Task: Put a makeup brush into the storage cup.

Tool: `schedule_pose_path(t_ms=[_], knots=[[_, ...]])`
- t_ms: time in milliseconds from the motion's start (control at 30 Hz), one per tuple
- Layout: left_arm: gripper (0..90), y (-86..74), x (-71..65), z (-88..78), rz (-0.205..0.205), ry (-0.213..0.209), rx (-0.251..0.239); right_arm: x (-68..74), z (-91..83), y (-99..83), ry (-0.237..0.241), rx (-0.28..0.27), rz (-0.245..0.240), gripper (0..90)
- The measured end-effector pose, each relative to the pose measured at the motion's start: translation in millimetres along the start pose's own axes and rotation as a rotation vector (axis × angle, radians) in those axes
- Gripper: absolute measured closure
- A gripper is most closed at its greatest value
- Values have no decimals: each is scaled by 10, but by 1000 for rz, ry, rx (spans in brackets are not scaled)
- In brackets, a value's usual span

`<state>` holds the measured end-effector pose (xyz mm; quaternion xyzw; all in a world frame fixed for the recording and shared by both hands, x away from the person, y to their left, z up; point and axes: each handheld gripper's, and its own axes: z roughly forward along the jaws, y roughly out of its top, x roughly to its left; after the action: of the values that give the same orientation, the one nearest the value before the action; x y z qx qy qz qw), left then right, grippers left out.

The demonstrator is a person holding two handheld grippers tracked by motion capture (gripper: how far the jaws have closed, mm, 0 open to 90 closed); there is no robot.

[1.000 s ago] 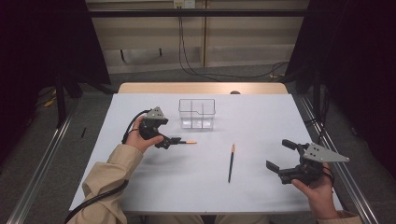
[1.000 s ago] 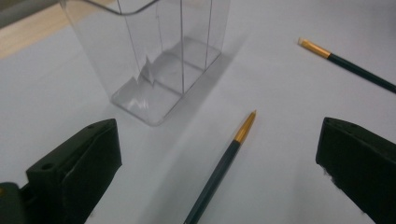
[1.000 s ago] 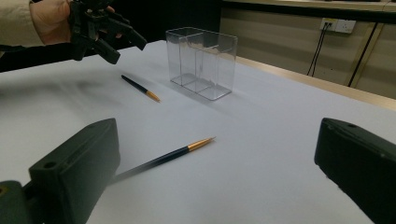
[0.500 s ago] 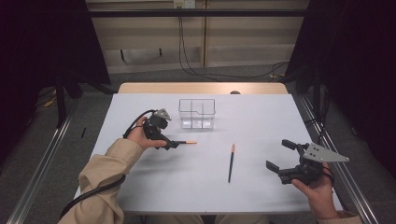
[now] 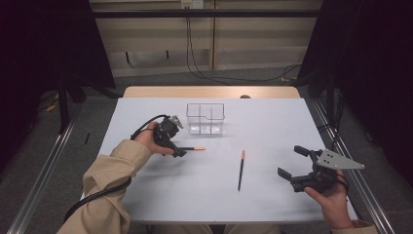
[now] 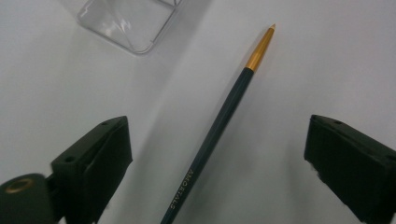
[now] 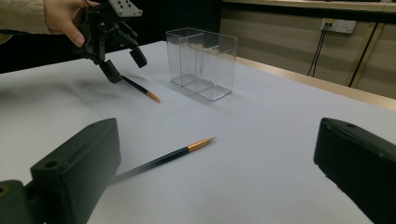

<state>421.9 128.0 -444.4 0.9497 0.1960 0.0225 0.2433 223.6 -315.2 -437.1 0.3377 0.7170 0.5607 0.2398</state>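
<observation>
Pick-up step, by the look of it: left gripper (image 5: pixel 178 151) low over the left pencil (image 6: pixel 219 127) — jaws wide, just been closing, pads not touching. Next: squeeze, lift toward clear box (image 5: pixel 205 118). Right gripper (image 5: pixel 291 163) wide, empty.

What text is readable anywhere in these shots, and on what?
"AMORTALS": gold print along the dark barrel of the pencil lying between the left gripper's open jaws; the last letters are soft.
Second pencil: no print readable, too small.
Clear box: no label seen.
Wall socket: no marking legible.
</observation>
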Motion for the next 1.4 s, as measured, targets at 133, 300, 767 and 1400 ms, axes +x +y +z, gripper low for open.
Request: schedule_pose_path(t_ms=[133,300,767,1400], knots=[[197,3,11,17,20,-7,42,0,-4,0,0,-1,2,0],[324,-1,25,21,28,-32,59,-2,-5,-1,-1,0,4,0],[490,16,63,84,36,-71,132,-2,-2,-4,6,5,5,1],[782,164,3,120,117,-74,260,-4,14,-12,11,17,5,2]])
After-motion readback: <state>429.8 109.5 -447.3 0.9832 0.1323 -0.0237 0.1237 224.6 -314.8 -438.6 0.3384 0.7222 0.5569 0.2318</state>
